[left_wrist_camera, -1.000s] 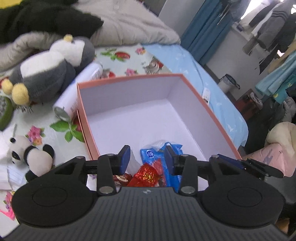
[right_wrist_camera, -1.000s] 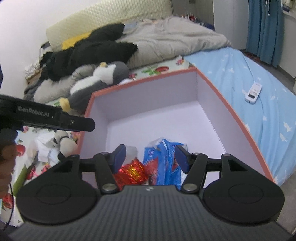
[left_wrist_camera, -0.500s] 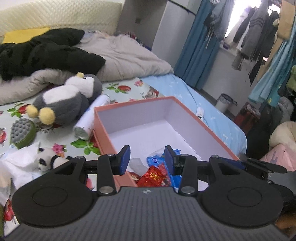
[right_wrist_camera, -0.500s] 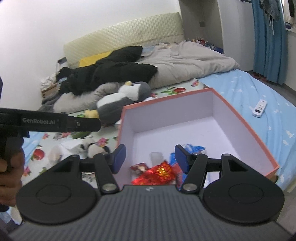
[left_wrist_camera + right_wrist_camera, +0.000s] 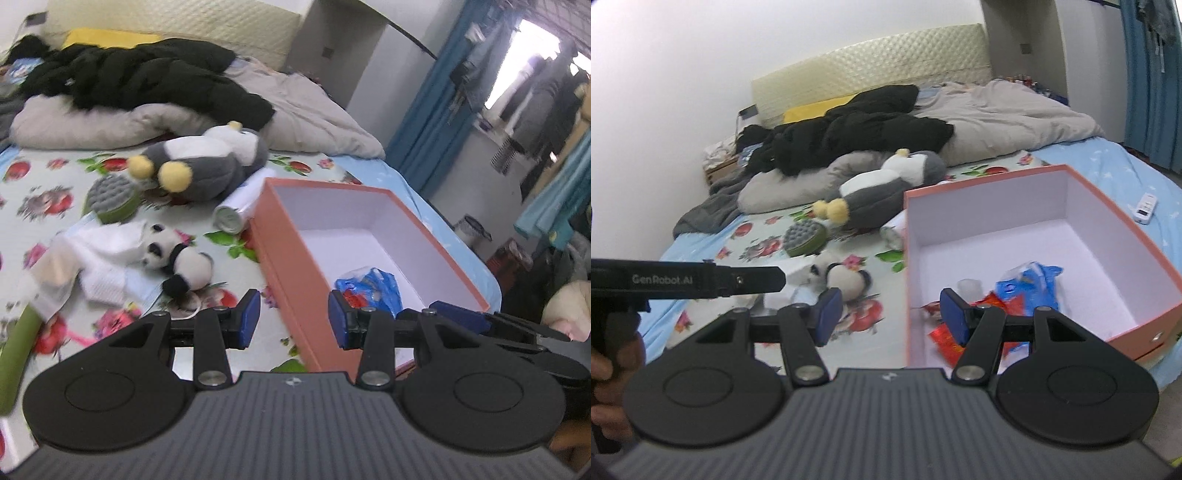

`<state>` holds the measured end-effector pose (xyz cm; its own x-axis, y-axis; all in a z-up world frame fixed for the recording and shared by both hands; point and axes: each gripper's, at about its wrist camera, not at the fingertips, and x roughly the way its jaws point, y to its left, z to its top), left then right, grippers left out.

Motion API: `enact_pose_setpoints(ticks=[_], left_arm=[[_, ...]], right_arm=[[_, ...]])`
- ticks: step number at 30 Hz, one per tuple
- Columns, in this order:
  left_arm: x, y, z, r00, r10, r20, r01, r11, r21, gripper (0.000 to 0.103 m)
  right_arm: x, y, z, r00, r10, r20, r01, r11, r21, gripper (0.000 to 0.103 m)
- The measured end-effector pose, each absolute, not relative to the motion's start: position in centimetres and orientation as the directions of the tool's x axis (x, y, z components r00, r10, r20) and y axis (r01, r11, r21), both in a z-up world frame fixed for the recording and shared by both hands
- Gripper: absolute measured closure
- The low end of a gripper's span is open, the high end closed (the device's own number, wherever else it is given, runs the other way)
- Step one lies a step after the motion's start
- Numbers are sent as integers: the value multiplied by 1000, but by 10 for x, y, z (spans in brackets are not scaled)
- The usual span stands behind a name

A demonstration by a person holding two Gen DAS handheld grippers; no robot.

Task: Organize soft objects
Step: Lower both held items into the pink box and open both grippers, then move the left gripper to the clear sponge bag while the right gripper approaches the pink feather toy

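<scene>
Bed point(image 5: 48, 192) holds two plush toys (penguin point(image 5: 207, 166), panda point(image 5: 181, 258)); both jaws open, empty.

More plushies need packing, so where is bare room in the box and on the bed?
The box floor is bare toward its far wall; snack packets crowd its near end. On the bed, the penguin, can, panda and white cloths crowd the floral sheet left of the box.
</scene>
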<state>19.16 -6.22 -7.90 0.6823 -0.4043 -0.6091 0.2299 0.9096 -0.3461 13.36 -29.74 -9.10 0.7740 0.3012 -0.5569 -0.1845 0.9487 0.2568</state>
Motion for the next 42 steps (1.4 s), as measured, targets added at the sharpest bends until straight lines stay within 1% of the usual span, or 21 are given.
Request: enact_pose_setpoints(ticks=[6,12,18,25,29,32,37,42], left_arm=[[167,-36,-85,714,-366,-597,181,920,-347,57],[148,-14,-91,736,-317,-598,143,937,-320,57],[135,11,-109,748,-254,-613,76,951,-300,57],[142,44,-142,746,-184,-639,-13,957,-291,57],[165,63,-161,740,-117,-663,-50,972,-227,57],[186,73,-170,733,-83,-675,-43,985,-168,57],[218,80,-185,722,-47,-690,7,998,-61,56],[245,81,-204,712,10,-702,41,998,56,56]], right_arm=[[126,-271,-92,770,333,-544,-222,940,260,42],[120,-250,-98,747,365,-555,-259,930,262,42],[113,-230,-113,704,390,-594,-283,920,270,42],[117,-203,-138,621,442,-648,-333,897,292,42],[137,-187,-151,579,465,-669,-351,883,311,42],[157,-174,-157,565,472,-677,-355,880,316,42],[191,-152,-169,540,491,-684,-361,869,340,42],[224,-132,-191,483,512,-711,-327,858,396,42]])
